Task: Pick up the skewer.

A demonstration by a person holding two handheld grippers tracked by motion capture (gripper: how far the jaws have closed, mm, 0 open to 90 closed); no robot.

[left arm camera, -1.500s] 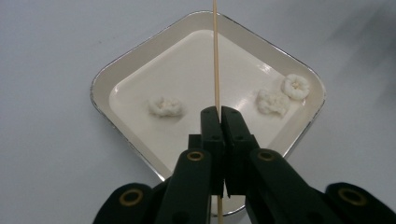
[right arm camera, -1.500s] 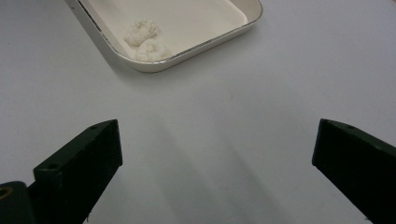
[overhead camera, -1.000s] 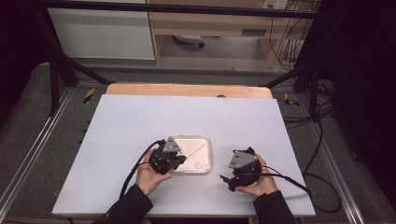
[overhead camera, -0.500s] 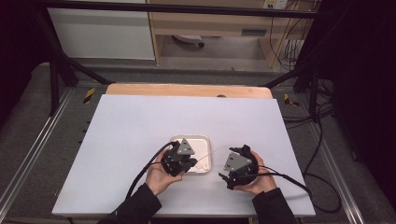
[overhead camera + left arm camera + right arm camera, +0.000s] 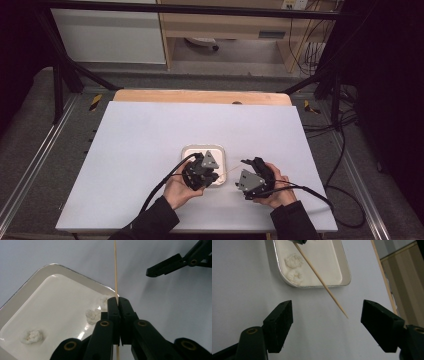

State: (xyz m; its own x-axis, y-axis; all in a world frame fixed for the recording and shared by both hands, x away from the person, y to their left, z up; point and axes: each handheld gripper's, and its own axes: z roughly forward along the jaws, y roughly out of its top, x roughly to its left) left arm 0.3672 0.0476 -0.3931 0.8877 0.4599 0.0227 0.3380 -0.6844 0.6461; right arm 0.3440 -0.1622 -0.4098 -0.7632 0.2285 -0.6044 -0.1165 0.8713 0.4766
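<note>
My left gripper [image 5: 117,300] is shut on a thin wooden skewer [image 5: 115,270] over the near right corner of a small white tray [image 5: 37,272]. The skewer [image 5: 322,281] slants out past the tray's rim toward my right gripper [image 5: 327,305]. That gripper is open; its jaws have just been closing, and the skewer's tip shows in the gap between them, untouched. A few white fluffy lumps [image 5: 31,337] lie in the tray, two [image 5: 293,260] close to the skewer. From above, the left gripper [image 5: 215,175] and right gripper [image 5: 241,175] face each other near the table's front.
The tray [image 5: 192,150] lies on a white table top [image 5: 150,135] with a wooden strip [image 5: 200,96] along its far edge. Black cables trail from both grippers toward the front. Dark frame rails and cables stand around the table.
My left gripper has moved right across the tray with the skewer, closer to the right gripper. The right gripper has stayed in place and its jaws have narrowed.
</note>
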